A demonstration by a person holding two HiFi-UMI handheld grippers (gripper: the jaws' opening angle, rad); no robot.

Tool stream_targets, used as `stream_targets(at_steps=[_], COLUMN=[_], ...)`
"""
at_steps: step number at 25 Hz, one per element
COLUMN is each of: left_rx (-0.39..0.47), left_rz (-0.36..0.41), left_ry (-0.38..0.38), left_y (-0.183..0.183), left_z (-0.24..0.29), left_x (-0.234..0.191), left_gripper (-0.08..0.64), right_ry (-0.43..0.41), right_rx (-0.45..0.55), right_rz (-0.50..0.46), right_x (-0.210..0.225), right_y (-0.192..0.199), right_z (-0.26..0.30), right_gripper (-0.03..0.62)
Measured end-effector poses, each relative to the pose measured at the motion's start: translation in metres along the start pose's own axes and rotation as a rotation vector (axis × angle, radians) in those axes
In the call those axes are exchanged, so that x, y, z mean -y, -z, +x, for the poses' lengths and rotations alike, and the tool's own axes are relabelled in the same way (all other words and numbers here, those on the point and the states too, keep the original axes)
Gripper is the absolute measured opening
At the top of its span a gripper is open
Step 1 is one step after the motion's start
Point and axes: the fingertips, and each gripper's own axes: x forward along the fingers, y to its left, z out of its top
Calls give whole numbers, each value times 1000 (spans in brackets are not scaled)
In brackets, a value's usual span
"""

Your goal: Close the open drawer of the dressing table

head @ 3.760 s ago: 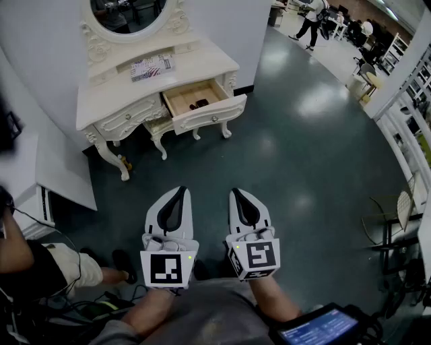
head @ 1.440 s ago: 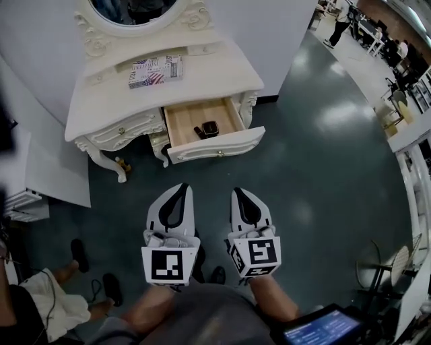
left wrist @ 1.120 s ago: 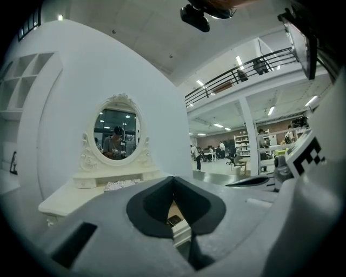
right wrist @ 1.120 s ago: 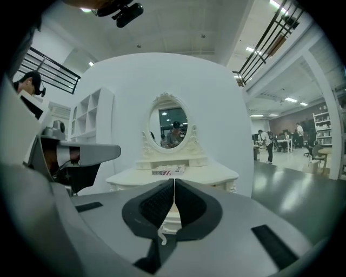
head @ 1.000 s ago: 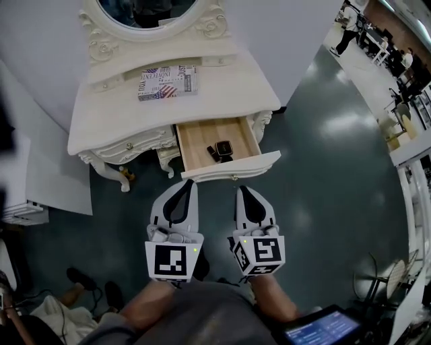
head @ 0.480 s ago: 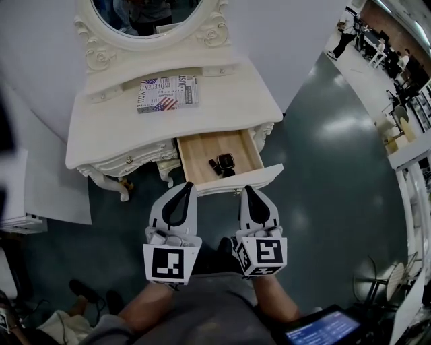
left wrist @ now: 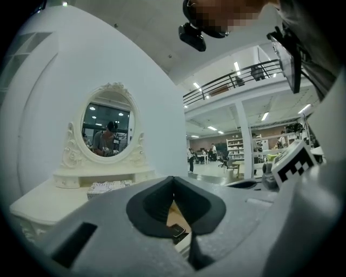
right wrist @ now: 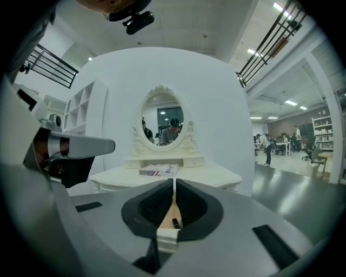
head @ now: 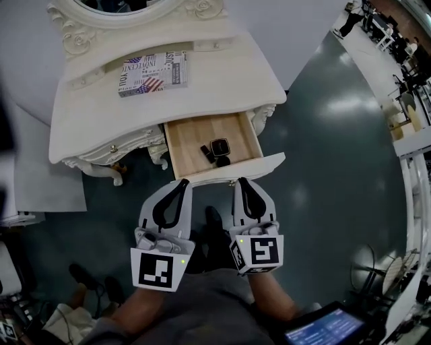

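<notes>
The cream dressing table [head: 222,81] stands in front of me with its right drawer [head: 186,145] pulled out. The drawer's wooden floor carries a small dark square item [head: 218,147] and a dark stick-like piece [head: 207,155]. Its white front panel [head: 262,164] faces me. My left gripper [head: 183,182] is shut and empty, its tip just below the panel's left end. My right gripper [head: 240,180] is also shut and empty, its tip at the panel's lower edge; contact cannot be told. In the left gripper view the shut jaws [left wrist: 173,177] frame the drawer's contents; the right gripper [right wrist: 173,182] points at the table.
A printed book [head: 153,73] lies on the tabletop below the oval mirror [head: 128,5]. A second, shut drawer [head: 111,149] sits left of the open one. A white panel [head: 40,182] leans at the left; shoes [head: 81,276] and cables lie on the dark floor.
Both grippers have moved forward toward the table, from well short of the drawer front to right at it. The drawer stays open.
</notes>
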Motion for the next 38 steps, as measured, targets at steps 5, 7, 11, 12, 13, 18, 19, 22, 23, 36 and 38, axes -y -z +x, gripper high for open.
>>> stream_targets(at_steps=[5,7,11,12,13,18,19,22,23,36,38], left_rx=[-62,-89,-121,-128,-134,-179,-188,-205,-207,-248,-248], left_rz=[-32,-38,-53,-54,-56,-67,-68,-77,-81,-112,-114], left_ry=[-30,-37,-37,-36,-37,-43,-44,-45,-45,-50,-58], left_y=[33,48,73,78,82,107,112,123,126,151,152], left_z=[17,19,26,28,30,36,36,37,38,60,59], left_x=[-10,-12,-11,-9,-8,-5,-5,-6,-7,-17,-17], left_gripper=[15,15,15,15,15,15,15,15,15,15,15], right_ry=[-20,-22,-25,-30,-35,-66,-70,-74,-74,-71,-75], right_rx=[-66,-93,-146,-158,-173,-230,-239,-263,-271,-322,-321], right_rz=[-32,-26,-3,1,4,36,42,56,60,61,64], right_x=[10,14,19,20,21,23,23,25,26,37,37], right_y=[37,54,84,91,97,134,141,158,163,188,188], right_z=[17,21,26,27,29,35,36,39,41,65,65], right_gripper=[15,17,59,107,142,187,189,195,196,201,201])
